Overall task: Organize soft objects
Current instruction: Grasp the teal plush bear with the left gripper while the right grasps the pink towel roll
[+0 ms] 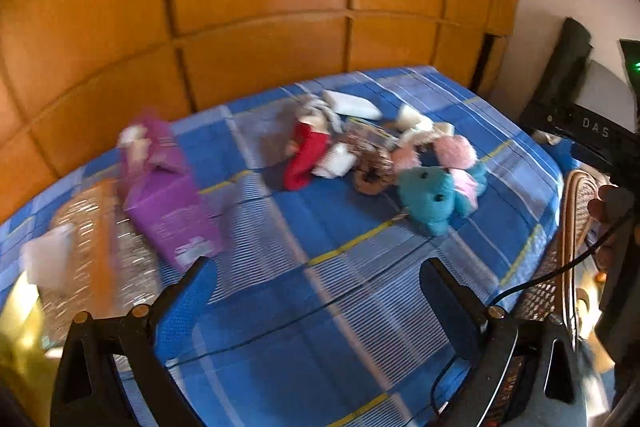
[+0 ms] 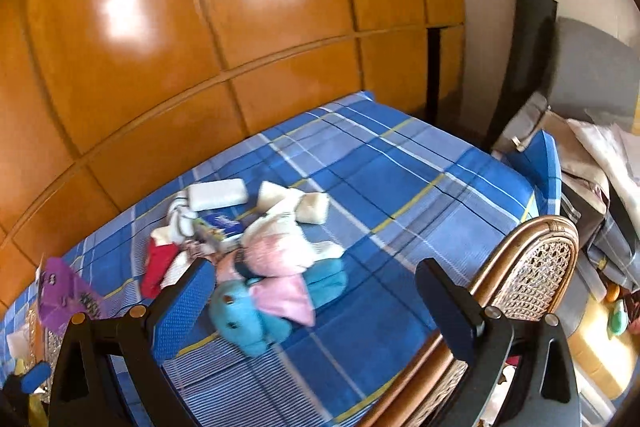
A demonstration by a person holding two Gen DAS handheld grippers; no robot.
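A pile of soft things lies on the blue plaid bed (image 1: 320, 219): a teal plush elephant with pink ears (image 1: 432, 195) (image 2: 256, 311), a pink and white plush (image 2: 276, 247), a red sock (image 1: 306, 155) (image 2: 158, 267), a brown ring toy (image 1: 374, 171), white pads (image 2: 218, 194) and cream sponges (image 2: 314, 209). My left gripper (image 1: 320, 279) is open and empty, well short of the pile. My right gripper (image 2: 316, 283) is open and empty above the elephant, apart from it.
A purple box (image 1: 168, 203) (image 2: 64, 293) stands at the bed's left beside a shiny foil pack (image 1: 92, 227). A wicker chair back (image 2: 528, 275) (image 1: 576, 227) stands at the bed's right edge. Orange wooden panels (image 2: 200, 27) back the bed. Clutter (image 2: 600, 167) lies right.
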